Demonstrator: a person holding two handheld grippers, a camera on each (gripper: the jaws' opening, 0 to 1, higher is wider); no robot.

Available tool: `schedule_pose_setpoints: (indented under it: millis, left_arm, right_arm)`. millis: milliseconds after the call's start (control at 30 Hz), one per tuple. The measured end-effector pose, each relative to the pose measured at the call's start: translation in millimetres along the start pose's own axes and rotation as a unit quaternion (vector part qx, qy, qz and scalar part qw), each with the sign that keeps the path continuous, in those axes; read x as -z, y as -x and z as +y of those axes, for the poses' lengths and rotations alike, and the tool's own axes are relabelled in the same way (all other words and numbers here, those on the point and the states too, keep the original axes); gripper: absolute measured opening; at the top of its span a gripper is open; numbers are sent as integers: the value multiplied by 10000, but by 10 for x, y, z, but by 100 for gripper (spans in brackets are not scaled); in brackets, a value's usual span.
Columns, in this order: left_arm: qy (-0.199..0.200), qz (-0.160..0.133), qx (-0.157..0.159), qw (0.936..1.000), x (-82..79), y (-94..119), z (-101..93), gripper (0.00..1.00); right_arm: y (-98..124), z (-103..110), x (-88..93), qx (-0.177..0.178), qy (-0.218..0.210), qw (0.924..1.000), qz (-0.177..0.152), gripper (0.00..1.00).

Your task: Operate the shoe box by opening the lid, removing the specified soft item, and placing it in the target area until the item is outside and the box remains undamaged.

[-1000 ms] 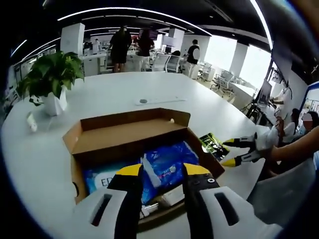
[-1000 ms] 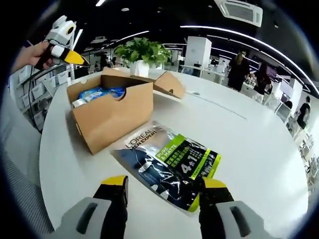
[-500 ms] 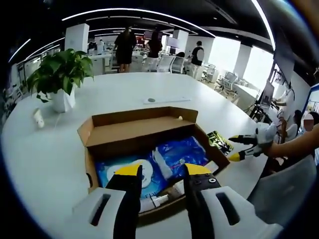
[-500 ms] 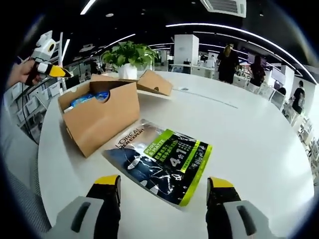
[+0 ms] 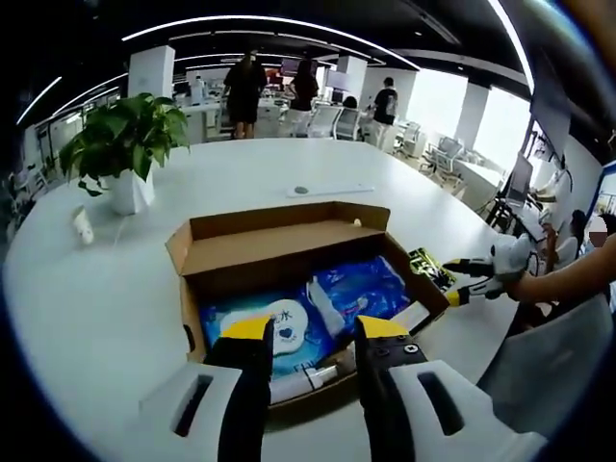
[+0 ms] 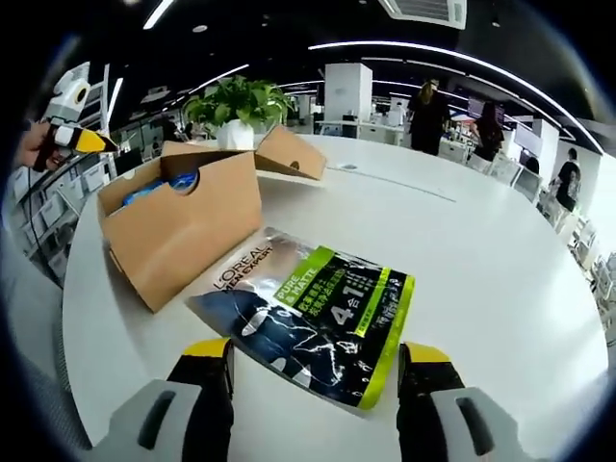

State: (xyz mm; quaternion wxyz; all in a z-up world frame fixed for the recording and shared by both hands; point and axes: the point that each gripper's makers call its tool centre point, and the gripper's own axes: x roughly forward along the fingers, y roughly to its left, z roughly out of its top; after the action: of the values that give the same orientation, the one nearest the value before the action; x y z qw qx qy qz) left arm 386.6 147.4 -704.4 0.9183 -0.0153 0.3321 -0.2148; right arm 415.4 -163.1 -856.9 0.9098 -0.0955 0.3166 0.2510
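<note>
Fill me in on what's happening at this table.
A person with a gripper in each hand is emptying a cardboard shoe box on a white table. Its lid is open, with blue packs inside. A dark-and-green pouch already lies flat on the table beside the box. The right gripper hovers open over the pouch; the left gripper is open above the box.

Right gripper jaws now spread wider than a second ago, straddling near edge of green-black pouch, pouch lying closer between tips. Left gripper drawn back above shoe box; more of blue-white packs exposed ahead of its tips.
</note>
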Motion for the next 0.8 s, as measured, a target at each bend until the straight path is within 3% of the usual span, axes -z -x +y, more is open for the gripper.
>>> schedule_pose_setpoints:
  millis: [800]
  left_arm:
    - [26, 92, -204, 9997, 145, 131, 188, 33]
  right_arm:
    - [-190, -155, -134, 7, -119, 9999, 38, 66]
